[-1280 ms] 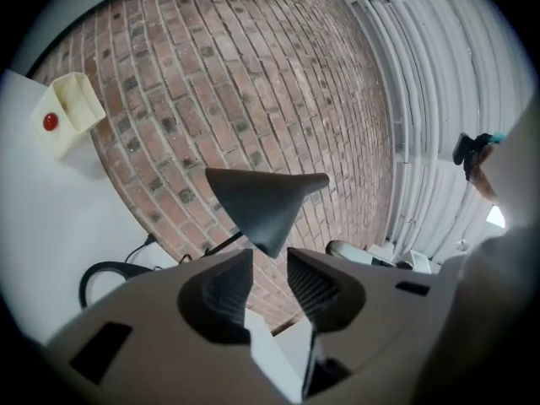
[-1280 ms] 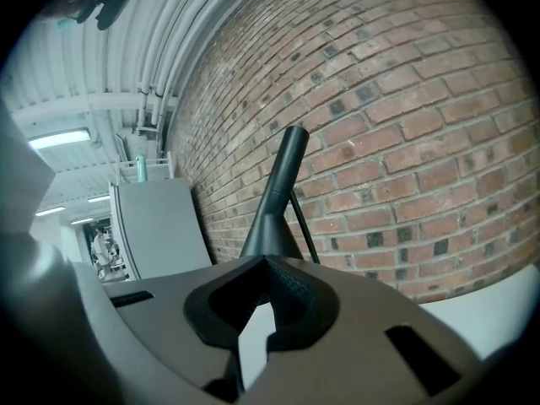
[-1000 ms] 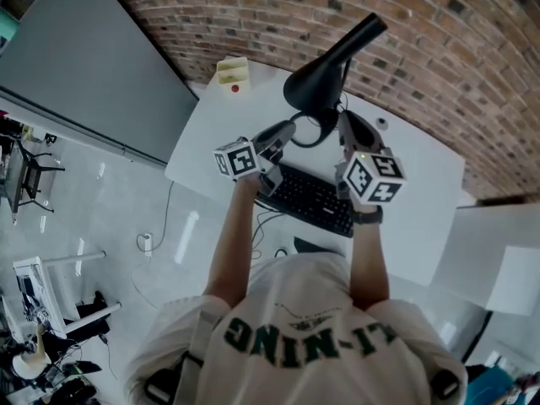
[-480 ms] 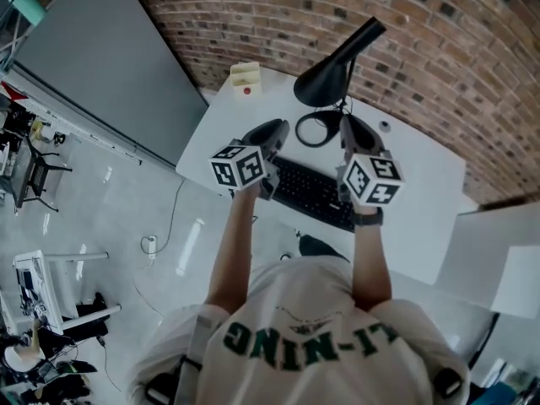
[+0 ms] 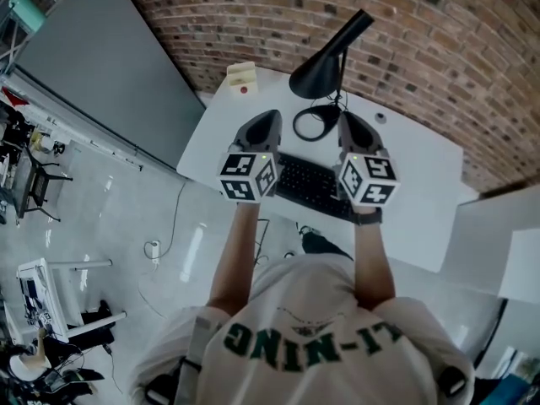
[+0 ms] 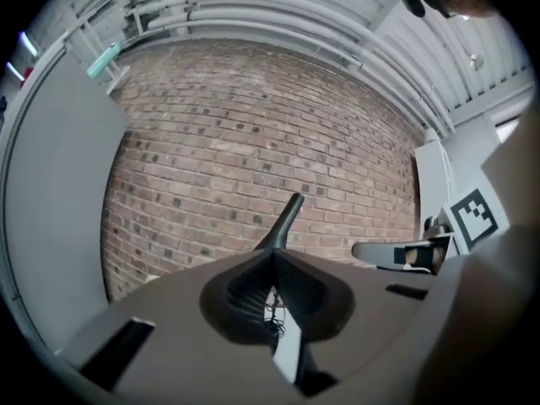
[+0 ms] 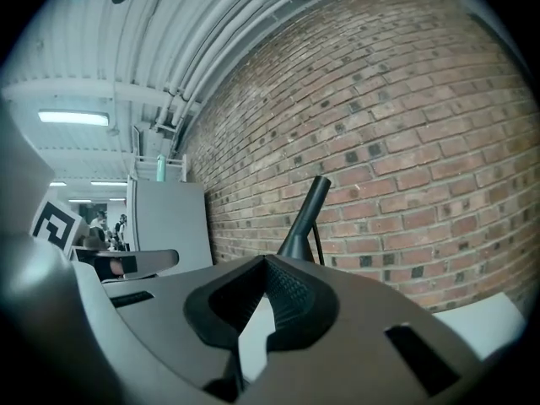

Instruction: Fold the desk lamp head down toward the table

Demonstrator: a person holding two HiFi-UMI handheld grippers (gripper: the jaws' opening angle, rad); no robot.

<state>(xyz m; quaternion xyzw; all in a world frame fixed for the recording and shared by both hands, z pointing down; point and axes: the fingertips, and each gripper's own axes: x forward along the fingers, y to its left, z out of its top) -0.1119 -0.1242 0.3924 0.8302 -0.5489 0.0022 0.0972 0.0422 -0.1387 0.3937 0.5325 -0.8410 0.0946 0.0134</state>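
The black desk lamp stands at the back of the white table (image 5: 215, 125). Its cone head (image 5: 314, 76) tilts up, the stem (image 5: 354, 28) rises toward the brick wall, and a ring-shaped base (image 5: 313, 125) lies below. My left gripper (image 5: 268, 116) is held in the air left of the base, shut with nothing in it. At the right of the base my right gripper (image 5: 346, 118) is also shut and empty. Neither touches the lamp. The lamp stem (image 6: 287, 219) shows just past the left gripper (image 6: 272, 251). In the right gripper view the lamp head (image 7: 297, 245) stands beyond the right gripper (image 7: 266, 260).
A black keyboard (image 5: 310, 186) lies under both grippers near the table's front edge. A small pale box (image 5: 241, 76) sits at the back left corner, a small round object (image 5: 380, 118) right of the lamp. The brick wall (image 5: 439, 49) is close behind; a grey panel (image 5: 101, 66) stands left.
My left gripper has risen, rolled so its marker cube faces up, turned toward the wall and closed its jaws. The right gripper has shifted slightly forward beside the lamp base.
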